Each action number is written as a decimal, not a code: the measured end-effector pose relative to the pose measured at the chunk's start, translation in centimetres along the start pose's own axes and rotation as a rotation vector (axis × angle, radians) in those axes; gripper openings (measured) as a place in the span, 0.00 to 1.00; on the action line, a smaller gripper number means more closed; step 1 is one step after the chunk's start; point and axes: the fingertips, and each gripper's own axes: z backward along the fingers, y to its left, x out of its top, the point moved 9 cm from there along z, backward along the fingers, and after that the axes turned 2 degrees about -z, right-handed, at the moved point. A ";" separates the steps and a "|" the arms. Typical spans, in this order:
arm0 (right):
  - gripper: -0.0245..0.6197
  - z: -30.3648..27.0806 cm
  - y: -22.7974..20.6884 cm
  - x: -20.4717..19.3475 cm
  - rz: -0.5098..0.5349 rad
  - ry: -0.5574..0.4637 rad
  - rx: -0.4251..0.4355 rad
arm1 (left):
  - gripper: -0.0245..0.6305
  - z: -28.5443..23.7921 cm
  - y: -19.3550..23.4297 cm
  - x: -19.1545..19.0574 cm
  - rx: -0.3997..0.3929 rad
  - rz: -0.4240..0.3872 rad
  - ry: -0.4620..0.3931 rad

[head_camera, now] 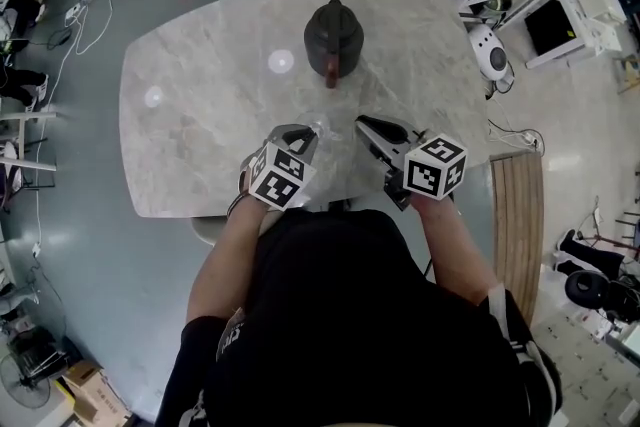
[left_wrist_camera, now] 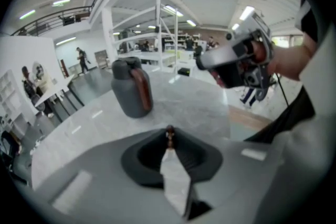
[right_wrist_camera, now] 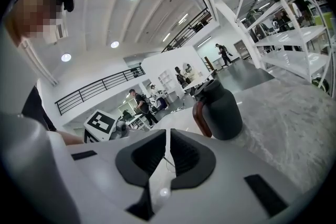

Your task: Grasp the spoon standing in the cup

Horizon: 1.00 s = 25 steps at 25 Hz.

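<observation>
Jaws of left gripper clenched on spoon, jaws of right gripper together, dark jug beyond

surface: pale marble-look stone, polished, ceiling lights mirror in it. jug: dark grey matt body, smooth red-brown handle. left gripper and right gripper: matt grey plastic shells, black ribbed rubbery pads. spoon tip between the left pads: brown, faint sheen, material unclear. floor: smooth grey, semi-gloss. bench: bare wood slats.
</observation>
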 end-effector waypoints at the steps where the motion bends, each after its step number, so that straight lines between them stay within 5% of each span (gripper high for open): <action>1: 0.07 0.0 0.0 0.1 -0.002 0.001 0.003 | 0.11 0.2 0.1 0.3 0.003 0.011 -0.007; 12: 0.06 -1.3 0.3 0.5 0.000 0.034 0.033 | 0.11 5.9 2.5 1.9 0.096 0.151 -0.151; 25: 0.03 -4.6 7.8 4.0 0.168 -0.077 0.055 | 0.11 18.1 9.2 -0.4 0.280 0.288 -0.365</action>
